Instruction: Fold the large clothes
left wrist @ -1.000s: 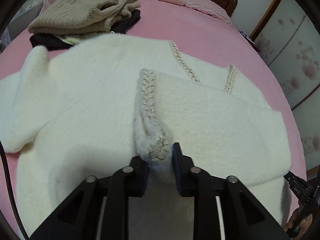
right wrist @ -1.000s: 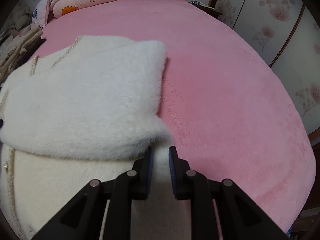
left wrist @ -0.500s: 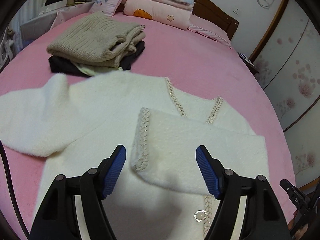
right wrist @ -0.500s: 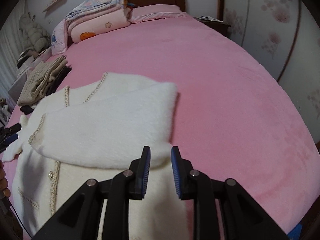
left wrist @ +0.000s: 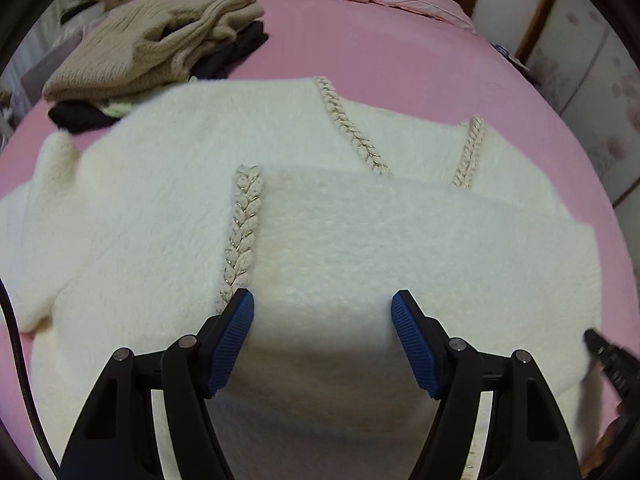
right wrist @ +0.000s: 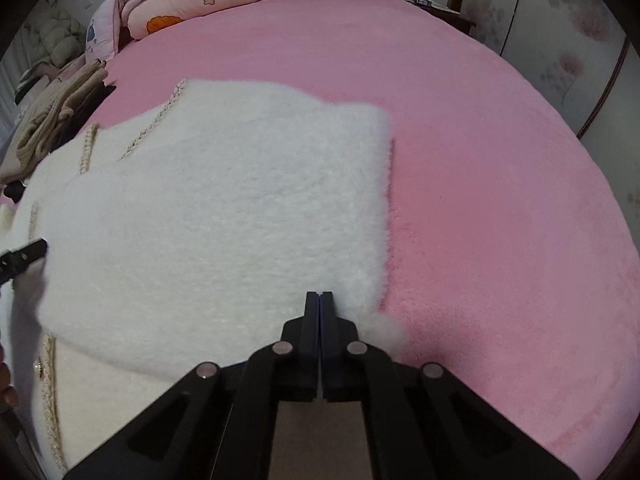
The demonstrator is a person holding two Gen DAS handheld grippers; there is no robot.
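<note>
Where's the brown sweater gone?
The folded beige sweater sits on dark clothes on the pink bed, upper left in the left wrist view, behind the white cardigan.

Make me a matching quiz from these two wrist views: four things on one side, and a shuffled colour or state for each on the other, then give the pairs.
Things:
1. left hand-held gripper
2. right hand-held gripper
3. white fluffy cardigan
4. beige knit sweater

Descriptions:
A. folded, on top of dark clothes at the far side of the bed
B. jaws shut, nothing between them
C. spread on the pink bed, one sleeve folded across its front
D. jaws wide apart over the sleeve, not gripping

Pairs: 1-D, 2-B, 3-C, 4-A
</note>
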